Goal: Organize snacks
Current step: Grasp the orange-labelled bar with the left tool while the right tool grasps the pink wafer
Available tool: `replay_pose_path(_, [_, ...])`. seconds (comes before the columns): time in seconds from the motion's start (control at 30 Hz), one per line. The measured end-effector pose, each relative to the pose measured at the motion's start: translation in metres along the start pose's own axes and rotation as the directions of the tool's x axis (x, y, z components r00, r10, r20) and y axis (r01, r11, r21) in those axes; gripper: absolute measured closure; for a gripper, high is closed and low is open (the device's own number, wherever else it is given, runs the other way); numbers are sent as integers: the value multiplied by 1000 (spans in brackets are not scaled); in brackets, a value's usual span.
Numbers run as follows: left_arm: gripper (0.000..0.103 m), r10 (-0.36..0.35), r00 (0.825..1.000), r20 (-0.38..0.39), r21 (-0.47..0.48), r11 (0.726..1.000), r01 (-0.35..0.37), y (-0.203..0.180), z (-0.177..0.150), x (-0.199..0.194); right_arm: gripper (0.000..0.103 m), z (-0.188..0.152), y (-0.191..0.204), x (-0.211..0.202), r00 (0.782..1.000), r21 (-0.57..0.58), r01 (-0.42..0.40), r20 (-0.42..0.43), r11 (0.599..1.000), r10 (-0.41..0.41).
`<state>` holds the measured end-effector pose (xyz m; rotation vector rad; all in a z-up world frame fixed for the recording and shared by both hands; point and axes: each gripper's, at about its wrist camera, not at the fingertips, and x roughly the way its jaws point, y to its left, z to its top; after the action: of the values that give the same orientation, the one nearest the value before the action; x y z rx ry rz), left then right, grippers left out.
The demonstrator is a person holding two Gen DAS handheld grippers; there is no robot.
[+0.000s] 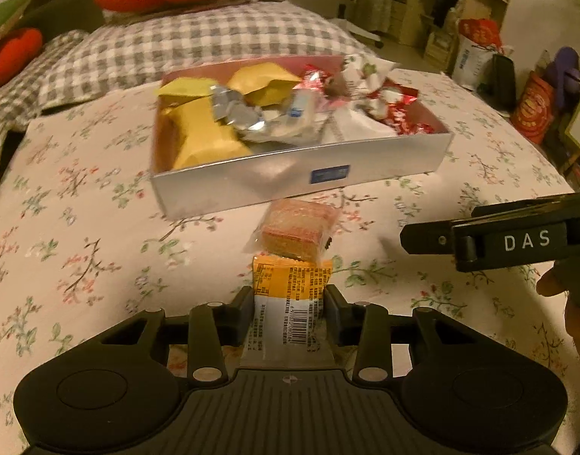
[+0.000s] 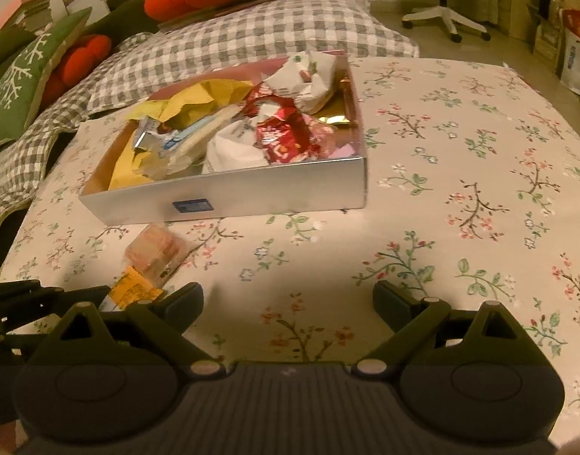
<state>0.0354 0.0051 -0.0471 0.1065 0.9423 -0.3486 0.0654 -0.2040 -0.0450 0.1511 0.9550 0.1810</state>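
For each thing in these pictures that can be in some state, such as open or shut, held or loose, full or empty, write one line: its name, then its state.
Left gripper: shut on the orange-and-white snack packet.
Right gripper: open, nothing between its jaws.
Clear-wrapped wafer snack: loose on the floral bedcover, outside the box, sealed.
Silver box: lidless, filled with snack packets.

Left gripper (image 1: pixel 290 303) fingers closed on a packet, angled downward, right gripper (image 2: pixel 288 299) fingers spread wide, empty
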Motion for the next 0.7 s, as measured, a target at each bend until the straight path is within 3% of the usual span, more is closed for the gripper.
replay_pose_path(0.1, [66,-2,1000,-16,-25,1000,1,9,-1,-3,8,3,8,3,1000,-19,-26,-6,1000,26])
replay_pose_path(0.23, [66,60,998,-22,-39,997,-61,20,-3,-5,10,7,21,4,998,-52,-62,-5,997,61])
replay_pose_path(0.4, [66,102,994,-28,-98,990,-105,41,-2,-7,19,13,37,13,993,-83,-120,-15,989,120])
replay_pose_path(0.7, [66,159,987,-39,-162,973,-163,62,1,-7,26,20,64,30,987,-87,-162,-32,983,160])
